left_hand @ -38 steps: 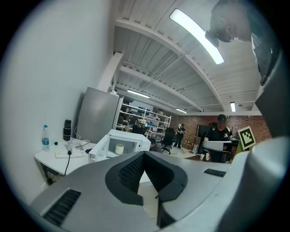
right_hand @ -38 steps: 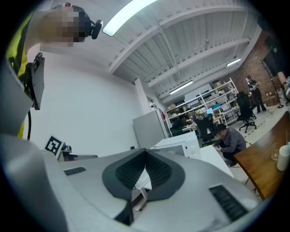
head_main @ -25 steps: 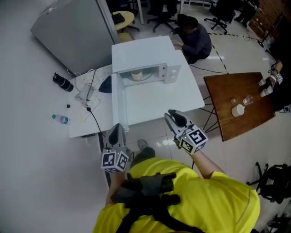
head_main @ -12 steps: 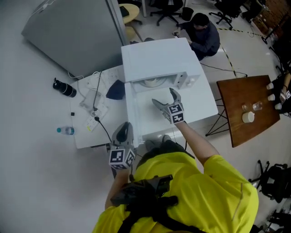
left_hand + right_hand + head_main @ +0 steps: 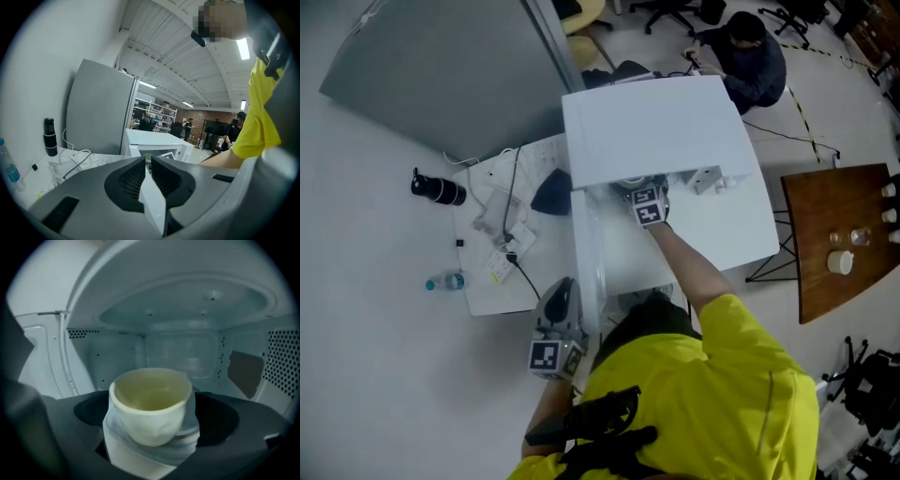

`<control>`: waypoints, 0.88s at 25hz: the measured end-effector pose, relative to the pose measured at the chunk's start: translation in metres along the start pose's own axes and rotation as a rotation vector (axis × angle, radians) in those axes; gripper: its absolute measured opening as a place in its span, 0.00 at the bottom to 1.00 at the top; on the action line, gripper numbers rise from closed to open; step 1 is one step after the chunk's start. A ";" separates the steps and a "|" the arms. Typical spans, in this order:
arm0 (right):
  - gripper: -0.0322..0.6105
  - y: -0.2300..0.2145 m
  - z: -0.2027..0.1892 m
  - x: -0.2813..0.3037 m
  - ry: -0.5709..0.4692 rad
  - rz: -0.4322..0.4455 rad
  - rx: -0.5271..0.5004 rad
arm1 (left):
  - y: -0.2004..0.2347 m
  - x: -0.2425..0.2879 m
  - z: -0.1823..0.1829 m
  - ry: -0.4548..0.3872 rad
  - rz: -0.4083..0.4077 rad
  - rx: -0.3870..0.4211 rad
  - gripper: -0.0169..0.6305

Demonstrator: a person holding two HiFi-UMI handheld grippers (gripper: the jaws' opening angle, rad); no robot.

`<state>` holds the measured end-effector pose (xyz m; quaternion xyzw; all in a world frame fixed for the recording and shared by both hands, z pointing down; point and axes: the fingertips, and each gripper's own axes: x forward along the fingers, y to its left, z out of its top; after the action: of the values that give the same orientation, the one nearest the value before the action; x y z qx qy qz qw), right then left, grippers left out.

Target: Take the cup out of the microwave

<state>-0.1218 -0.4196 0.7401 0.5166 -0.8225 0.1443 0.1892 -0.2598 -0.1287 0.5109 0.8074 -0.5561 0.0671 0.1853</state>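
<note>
The white microwave (image 5: pixel 656 122) stands on a white table (image 5: pixel 487 286) with its door (image 5: pixel 589 253) swung open. A cream cup (image 5: pixel 151 404) sits on the turntable inside; the head view hides it under the microwave's top. My right gripper (image 5: pixel 637 189) reaches into the cavity. In the right gripper view its jaws (image 5: pixel 152 414) are opening and stand wide on either side of the cup, the pads apart from it. My left gripper (image 5: pixel 560 298) hangs low by the table's front edge, left of the door, shut (image 5: pixel 147 161) on nothing.
On the table left of the microwave lie cables and a power strip (image 5: pixel 506 225), a dark cloth (image 5: pixel 551 192), a black bottle (image 5: pixel 438 189) and a water bottle (image 5: pixel 448 281). A brown table (image 5: pixel 825 216) stands at right. A person (image 5: pixel 755 61) crouches behind the microwave.
My right gripper has gone from near my body forward into the microwave, and its jaws have spread. My left gripper stays shut near the table's front edge. The microwave looks closer.
</note>
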 end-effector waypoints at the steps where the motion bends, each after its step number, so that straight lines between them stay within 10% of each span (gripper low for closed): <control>1: 0.96 -0.001 0.000 0.006 0.000 -0.009 0.011 | 0.003 0.000 -0.002 0.012 0.004 -0.002 0.07; 6: 0.79 -0.001 -0.005 0.022 0.008 -0.039 -0.033 | 0.013 -0.001 -0.001 0.029 0.019 -0.004 0.07; 15: 0.78 0.036 -0.006 -0.062 -0.028 0.048 -0.065 | -0.001 0.014 0.011 -0.014 -0.032 0.013 0.07; 22: 0.78 -0.019 -0.109 -0.184 0.089 -0.028 0.027 | -0.043 0.027 0.015 0.000 -0.107 0.009 0.07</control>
<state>-0.0145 -0.2340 0.7530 0.5234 -0.8040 0.1755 0.2207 -0.2116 -0.1446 0.4958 0.8368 -0.5118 0.0597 0.1853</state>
